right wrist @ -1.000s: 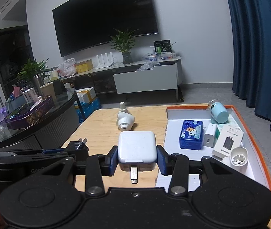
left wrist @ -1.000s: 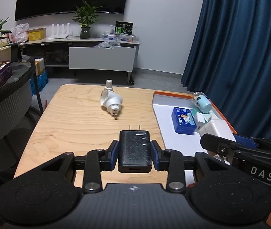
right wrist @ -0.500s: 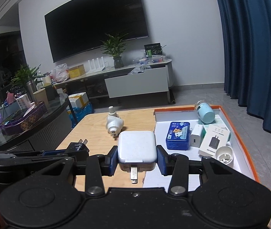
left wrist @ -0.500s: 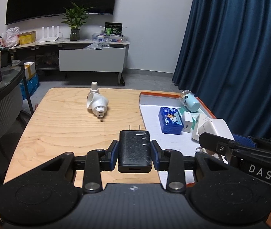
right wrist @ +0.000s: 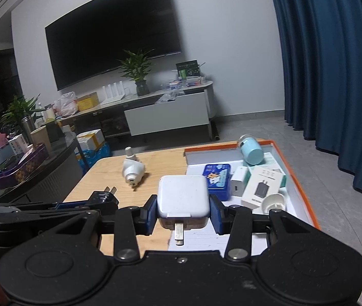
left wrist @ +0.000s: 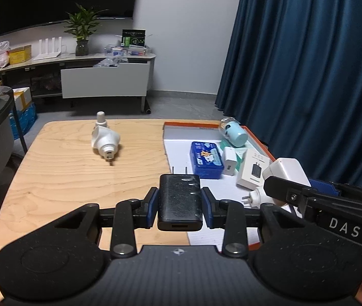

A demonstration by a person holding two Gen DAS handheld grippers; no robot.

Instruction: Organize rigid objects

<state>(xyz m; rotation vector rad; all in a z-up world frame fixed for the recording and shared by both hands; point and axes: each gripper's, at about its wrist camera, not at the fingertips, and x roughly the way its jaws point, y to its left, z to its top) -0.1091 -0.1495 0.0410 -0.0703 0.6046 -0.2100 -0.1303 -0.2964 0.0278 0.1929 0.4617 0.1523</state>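
Note:
My left gripper (left wrist: pixel 180 204) is shut on a black charger (left wrist: pixel 179 199), prongs pointing forward, held above the near edge of the wooden table (left wrist: pixel 61 178). My right gripper (right wrist: pixel 183 210) is shut on a white charger (right wrist: pixel 183 195) with a USB plug hanging below. It also shows in the left wrist view (left wrist: pixel 287 172) over the orange-rimmed tray (left wrist: pixel 257 137). A white plug-in device (left wrist: pixel 105 139) lies on the table further out.
The tray holds a blue tin (left wrist: pixel 206 159), a small white adapter (left wrist: pixel 229 160), a white charger box (left wrist: pixel 252 168), a light blue bottle (left wrist: pixel 233 131) and a white round plug (left wrist: pixel 256 197). A dark curtain (left wrist: pixel 308 63) hangs to the right.
Both grippers have shifted right with their chargers, so the table and tray slide left in both views. Both stay shut on their loads.

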